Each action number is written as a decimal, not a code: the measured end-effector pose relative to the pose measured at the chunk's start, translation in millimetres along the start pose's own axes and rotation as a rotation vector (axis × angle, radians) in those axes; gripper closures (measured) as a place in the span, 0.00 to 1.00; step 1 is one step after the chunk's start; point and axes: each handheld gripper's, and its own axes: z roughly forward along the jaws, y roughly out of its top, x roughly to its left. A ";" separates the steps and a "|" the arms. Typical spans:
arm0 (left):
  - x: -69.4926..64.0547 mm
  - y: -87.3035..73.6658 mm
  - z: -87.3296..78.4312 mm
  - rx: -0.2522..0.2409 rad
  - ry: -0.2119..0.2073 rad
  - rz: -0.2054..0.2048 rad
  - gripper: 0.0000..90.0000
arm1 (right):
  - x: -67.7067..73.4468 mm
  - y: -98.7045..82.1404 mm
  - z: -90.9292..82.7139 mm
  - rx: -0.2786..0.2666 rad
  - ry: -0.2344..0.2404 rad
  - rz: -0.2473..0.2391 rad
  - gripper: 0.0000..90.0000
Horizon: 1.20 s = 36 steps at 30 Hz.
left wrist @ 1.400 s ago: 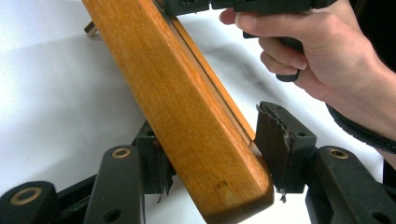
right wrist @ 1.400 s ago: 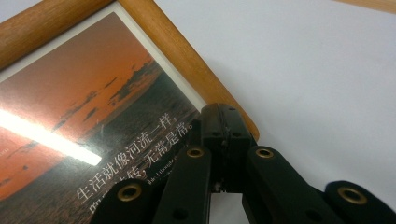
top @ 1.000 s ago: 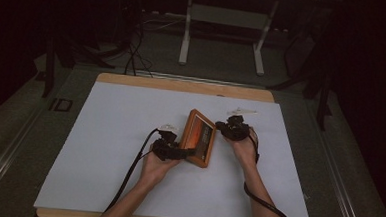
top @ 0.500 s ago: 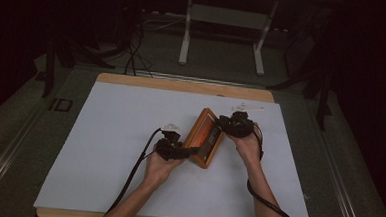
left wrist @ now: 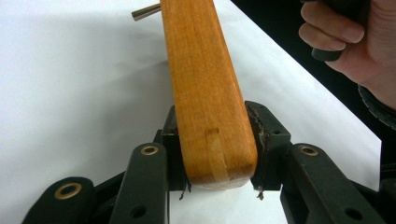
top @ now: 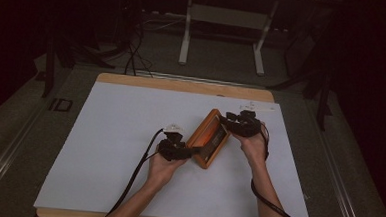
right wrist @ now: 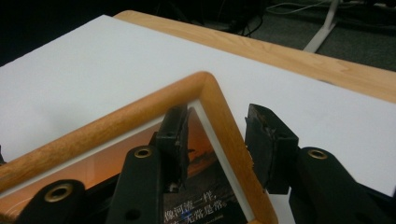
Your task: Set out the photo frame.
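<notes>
One table [top: 132, 80], wooden edge, white sheet [top: 109, 134] on top. One picture frame [top: 208, 138], smooth orange wood, round corners, sunset picture inside, lying middle-right on sheet. Two grippers, black. Left gripper [top: 181, 149] at frame's near end, jaws squeezed tight on wooden edge [left wrist: 208, 93], pads touching both sides. Right gripper [top: 229, 121] at frame's far right corner, jaws around wooden rail [right wrist: 224, 140], right pad apart from wood, not squeezing. Both hands wrapped round handles, forearms coming from near side.
</notes>
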 end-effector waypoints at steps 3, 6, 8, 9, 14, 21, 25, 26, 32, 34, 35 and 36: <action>-2.6 -0.2 0.7 -0.008 -0.003 0.010 0.73 | -0.9 1.7 -5.5 -0.022 -0.004 0.001 0.64; -4.1 0.0 1.6 -0.015 -0.014 0.013 0.75 | -0.7 2.9 -10.2 -0.033 -0.008 -0.003 0.63; -4.9 0.2 2.1 -0.018 -0.015 0.013 0.75 | -0.5 3.6 -14.1 -0.040 -0.012 -0.009 0.63; -5.1 0.2 2.2 -0.019 -0.015 0.013 0.75 | -0.6 3.9 -16.1 -0.046 -0.014 -0.010 0.63; -7.8 0.1 2.9 -0.026 -0.012 0.015 0.76 | -1.9 5.8 -27.5 -0.069 -0.026 -0.015 0.62; -13.6 2.7 5.0 -0.021 -0.011 0.055 0.77 | -1.9 7.2 -38.8 -0.073 -0.053 -0.036 0.62; -17.8 4.8 6.5 -0.017 -0.010 0.084 0.77 | -3.0 6.1 -43.5 -0.077 -0.060 -0.039 0.62; -19.2 5.5 6.9 -0.018 -0.012 0.092 0.77 | -3.7 5.5 -44.7 -0.079 -0.063 -0.039 0.62; -24.7 7.0 7.3 -0.013 0.001 0.144 0.77 | -9.8 -0.3 -52.9 -0.085 -0.078 -0.022 0.62; -26.0 6.7 7.5 -0.016 0.004 0.153 0.77 | -10.6 -1.8 -54.4 -0.082 -0.079 -0.021 0.62; -27.2 6.3 7.5 -0.017 0.007 0.163 0.77 | -10.9 -2.6 -55.2 -0.080 -0.081 -0.022 0.62; -27.2 6.3 7.5 -0.017 0.007 0.163 0.77 | -11.2 -3.4 -55.8 -0.079 -0.081 -0.023 0.62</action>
